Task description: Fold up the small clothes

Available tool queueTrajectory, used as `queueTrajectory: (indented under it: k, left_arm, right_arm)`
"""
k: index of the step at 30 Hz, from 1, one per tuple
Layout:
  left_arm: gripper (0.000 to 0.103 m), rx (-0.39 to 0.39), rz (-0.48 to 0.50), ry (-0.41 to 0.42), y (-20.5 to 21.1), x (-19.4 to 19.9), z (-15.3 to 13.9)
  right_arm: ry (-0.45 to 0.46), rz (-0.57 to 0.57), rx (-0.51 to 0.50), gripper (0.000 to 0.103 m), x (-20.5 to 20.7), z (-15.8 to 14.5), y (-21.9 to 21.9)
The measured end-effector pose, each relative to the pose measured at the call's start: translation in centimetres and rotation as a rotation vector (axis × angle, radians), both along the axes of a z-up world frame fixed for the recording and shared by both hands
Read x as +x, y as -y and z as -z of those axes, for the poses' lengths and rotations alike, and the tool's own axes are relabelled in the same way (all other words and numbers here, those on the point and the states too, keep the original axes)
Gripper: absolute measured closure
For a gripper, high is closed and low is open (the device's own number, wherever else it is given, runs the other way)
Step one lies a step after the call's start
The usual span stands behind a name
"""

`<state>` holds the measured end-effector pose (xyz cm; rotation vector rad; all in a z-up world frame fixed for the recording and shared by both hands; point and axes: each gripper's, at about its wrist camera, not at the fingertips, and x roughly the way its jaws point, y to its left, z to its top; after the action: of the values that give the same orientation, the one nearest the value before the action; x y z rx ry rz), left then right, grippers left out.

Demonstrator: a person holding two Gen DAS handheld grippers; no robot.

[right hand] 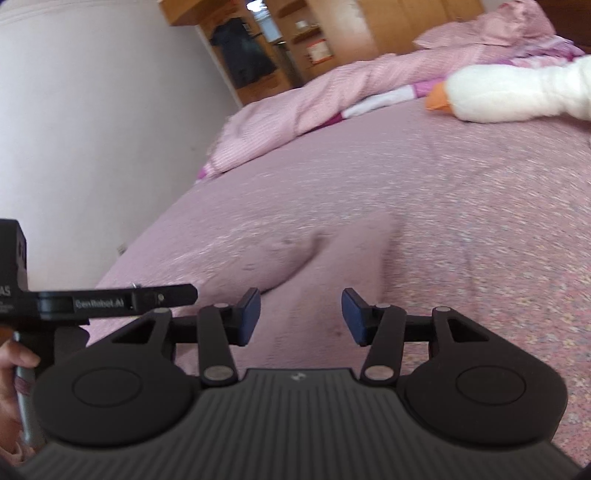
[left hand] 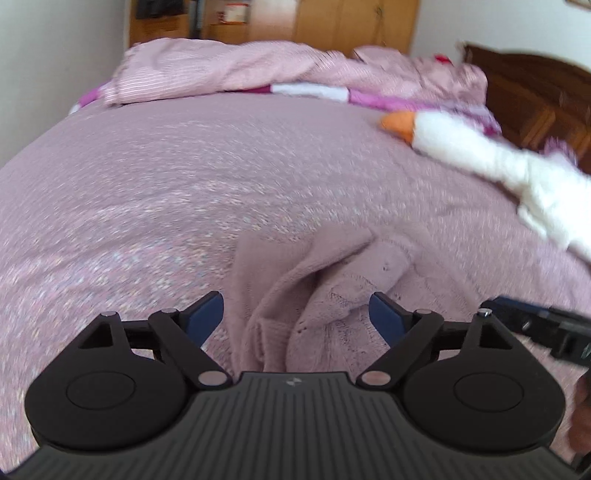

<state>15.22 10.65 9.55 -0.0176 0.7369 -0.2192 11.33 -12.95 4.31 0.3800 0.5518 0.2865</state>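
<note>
A small pale pink knitted garment point(left hand: 314, 291) lies crumpled on the pink bedspread point(left hand: 147, 206), bunched into folds. My left gripper point(left hand: 295, 317) hangs just above its near edge, open, the blue pads point(left hand: 207, 317) on either side of the folds and gripping nothing. In the right wrist view the same garment point(right hand: 314, 266) stretches away in front of my right gripper point(right hand: 301, 317), which is open and empty above it. The right gripper's body point(left hand: 546, 328) shows at the right edge of the left view, and the left gripper's body point(right hand: 92, 301) at the left of the right view.
A white plush goose point(left hand: 480, 158) with an orange beak lies at the right of the bed. A rumpled pink striped duvet point(left hand: 258, 70) runs along the far side, a wooden headboard point(left hand: 535, 92) stands at right, and wooden cupboards point(left hand: 351, 22) lie beyond. A hand point(right hand: 18, 360) holds the left gripper's handle.
</note>
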Motion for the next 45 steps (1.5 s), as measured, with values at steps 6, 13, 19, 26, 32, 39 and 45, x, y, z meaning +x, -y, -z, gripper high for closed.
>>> queueTrajectory:
  k: [6, 13, 19, 26, 32, 39, 45]
  left_arm:
    - [0.013, 0.03, 0.107, -0.041, 1.4, 2.8, 2.6]
    - [0.019, -0.065, 0.132, -0.028, 1.1, 5.1, 4.8]
    - [0.077, -0.186, 0.1, -0.005, -0.2, 5.2, 5.4]
    - [0.08, -0.263, -0.096, 0.077, -3.8, 2.5, 3.5]
    - [0.076, -0.152, -0.22, -0.004, -5.7, 4.5, 5.6]
    - [0.049, -0.238, -0.205, -0.021, -6.2, 2.8, 4.4]
    - [0.031, -0.3, -0.111, -0.035, -5.1, -0.4, 3.1]
  right_arm:
    - [-0.043, 0.055, 0.011, 0.05, 0.6, 1.6, 1.4]
    - [-0.048, 0.062, 0.04, 0.045, 1.0, 2.5, 2.1]
    - [-0.068, 0.045, 0.078, 0.039, 1.8, 3.5, 2.2]
    - [-0.039, -0.081, 0.007, 0.039, 1.9, 2.8, -0.6]
    - [-0.041, -0.082, -0.077, 0.039, 2.0, 3.0, -2.0]
    - [-0.055, -0.07, -0.046, 0.039, 1.8, 3.1, -1.4]
    - [-0.061, -0.033, -0.01, 0.039, 1.0, 2.8, -0.9]
